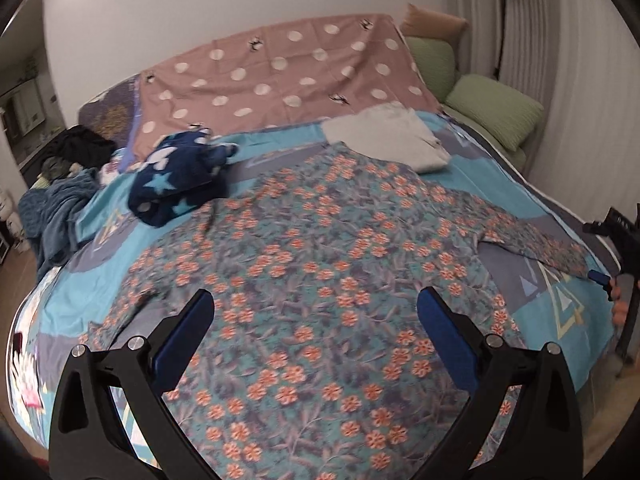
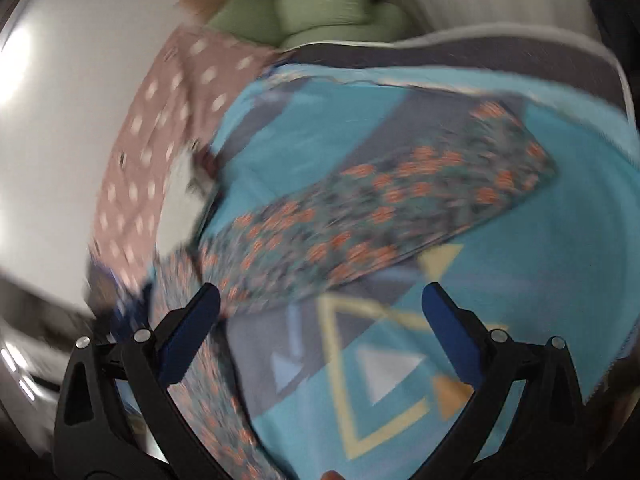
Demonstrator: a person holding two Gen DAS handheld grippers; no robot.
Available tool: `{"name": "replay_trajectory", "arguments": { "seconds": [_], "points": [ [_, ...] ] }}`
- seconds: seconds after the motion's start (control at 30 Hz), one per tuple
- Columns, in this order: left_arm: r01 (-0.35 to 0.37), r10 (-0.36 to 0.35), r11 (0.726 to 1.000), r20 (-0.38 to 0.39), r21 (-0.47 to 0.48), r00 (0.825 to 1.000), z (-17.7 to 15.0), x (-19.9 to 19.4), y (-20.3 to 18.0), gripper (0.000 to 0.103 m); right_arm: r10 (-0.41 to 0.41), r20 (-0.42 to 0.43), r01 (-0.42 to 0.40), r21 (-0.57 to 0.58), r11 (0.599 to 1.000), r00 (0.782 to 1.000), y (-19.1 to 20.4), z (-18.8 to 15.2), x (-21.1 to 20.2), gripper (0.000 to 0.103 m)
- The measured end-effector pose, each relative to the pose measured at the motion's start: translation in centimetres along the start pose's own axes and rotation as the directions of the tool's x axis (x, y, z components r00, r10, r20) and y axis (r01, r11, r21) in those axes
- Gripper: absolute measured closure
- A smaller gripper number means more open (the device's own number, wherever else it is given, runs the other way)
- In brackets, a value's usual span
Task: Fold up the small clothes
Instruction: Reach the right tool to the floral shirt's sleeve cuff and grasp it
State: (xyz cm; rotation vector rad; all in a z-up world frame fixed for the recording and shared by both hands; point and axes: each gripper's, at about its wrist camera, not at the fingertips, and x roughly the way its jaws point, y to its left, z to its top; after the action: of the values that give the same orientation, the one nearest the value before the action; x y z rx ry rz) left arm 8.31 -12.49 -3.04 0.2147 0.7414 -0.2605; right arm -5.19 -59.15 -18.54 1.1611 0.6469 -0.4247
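Note:
A teal garment with orange flowers (image 1: pixel 320 264) lies spread flat on the bed, one sleeve (image 1: pixel 536 240) stretched to the right. My left gripper (image 1: pixel 316 304) is open and empty above the garment's near part. My right gripper (image 2: pixel 320 300) is open and empty, above the bedspread just below the sleeve (image 2: pixel 400 208); that view is blurred. The right gripper also shows at the right edge of the left wrist view (image 1: pixel 612 276), near the sleeve's end.
The blue patterned bedspread (image 1: pixel 552 304) covers the bed. On it lie a folded grey garment (image 1: pixel 392 136), a navy star-print bundle (image 1: pixel 180 176) and a dark clothes pile (image 1: pixel 68 168) at the left. A pink dotted sheet (image 1: pixel 280 76) and green pillows (image 1: pixel 492 108) lie behind.

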Motion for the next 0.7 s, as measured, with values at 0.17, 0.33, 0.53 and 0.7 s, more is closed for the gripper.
{"name": "replay_trajectory", "arguments": {
  "seconds": [0.17,0.33,0.53,0.7],
  "points": [
    [0.023,-0.021,0.998,-0.031,0.054,0.999,1.0,2.1,-2.3,0.001,-0.025,0.048,0.013,0.241,0.970,0.999,-7.2,2.0,-1.3,0.002],
    [0.095,-0.090,0.994,-0.079,0.060,0.993,2.0,4.0,-4.7,0.001,0.045,0.079,-0.067,0.291,0.954,0.996,-10.2,3.3,0.5,0.002],
    [0.140,-0.128,0.982,-0.102,0.126,0.987,2.0,4.7,-7.5,0.001,0.059,0.144,-0.096,0.267,0.959,0.988,-10.5,5.9,2.8,0.002],
    [0.157,-0.141,0.980,-0.134,0.119,0.981,1.8,5.3,-7.8,0.001,0.124,0.176,-0.167,0.257,0.952,0.976,-10.5,7.1,4.1,0.017]
  ]
}}
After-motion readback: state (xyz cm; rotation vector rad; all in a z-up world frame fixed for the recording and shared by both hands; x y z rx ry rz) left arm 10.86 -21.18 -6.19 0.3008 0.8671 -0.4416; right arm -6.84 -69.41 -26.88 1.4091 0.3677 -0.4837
